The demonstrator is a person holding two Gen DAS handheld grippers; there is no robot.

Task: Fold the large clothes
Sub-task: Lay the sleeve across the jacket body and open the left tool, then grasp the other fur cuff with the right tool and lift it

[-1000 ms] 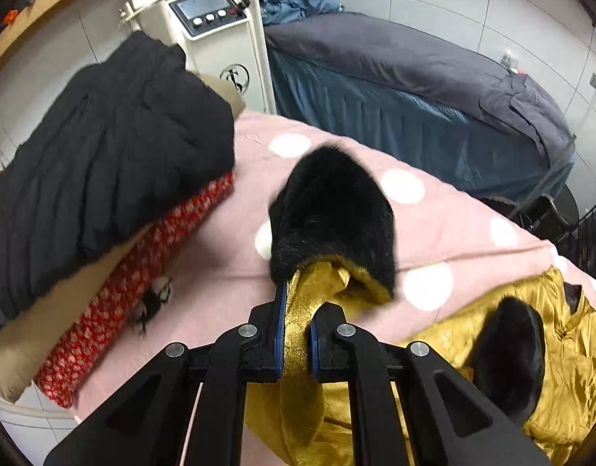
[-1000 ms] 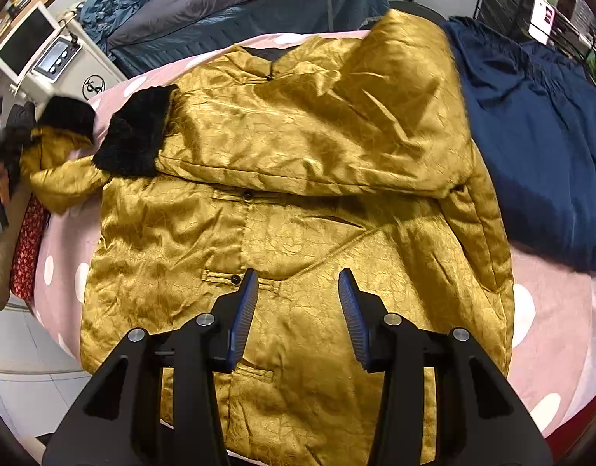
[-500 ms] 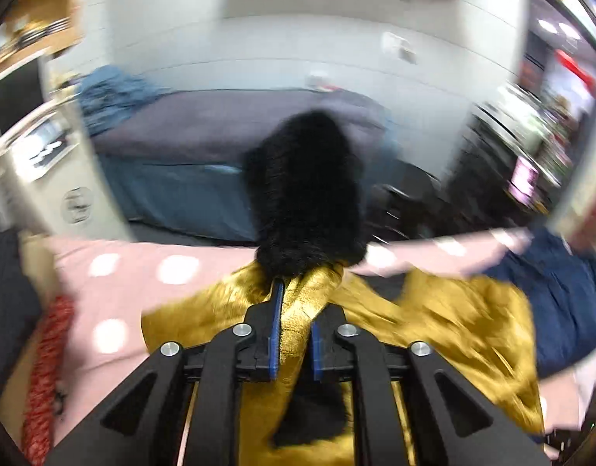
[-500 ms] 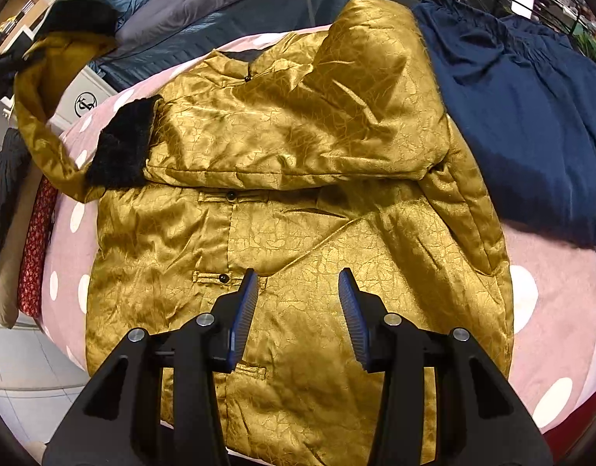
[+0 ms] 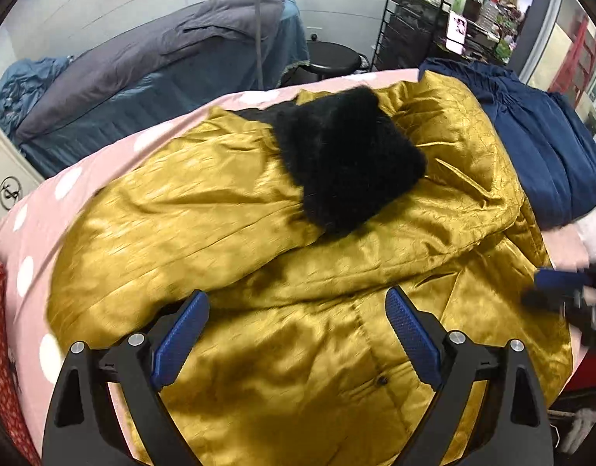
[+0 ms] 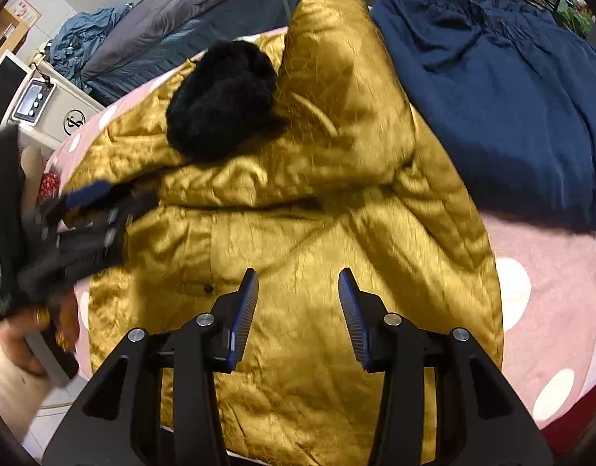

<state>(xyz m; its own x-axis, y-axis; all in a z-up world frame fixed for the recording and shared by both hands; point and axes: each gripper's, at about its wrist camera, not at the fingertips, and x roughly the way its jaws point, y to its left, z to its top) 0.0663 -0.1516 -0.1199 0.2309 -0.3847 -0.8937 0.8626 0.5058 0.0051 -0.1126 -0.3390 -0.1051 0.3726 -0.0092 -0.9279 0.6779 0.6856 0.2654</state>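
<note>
With both sleeves laid across its chest, the gold padded jacket (image 5: 228,209) is spread on the pink bed (image 6: 539,272); soft and slippery, it is best gripped at the hem. Left gripper (image 5: 296,334), just opened, and right gripper (image 6: 298,310) are held apart, empty.

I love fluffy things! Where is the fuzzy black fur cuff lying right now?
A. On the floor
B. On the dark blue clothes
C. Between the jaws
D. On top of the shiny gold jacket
D: the fuzzy black fur cuff rests on the folded shiny gold jacket, clear of both grippers.
</note>
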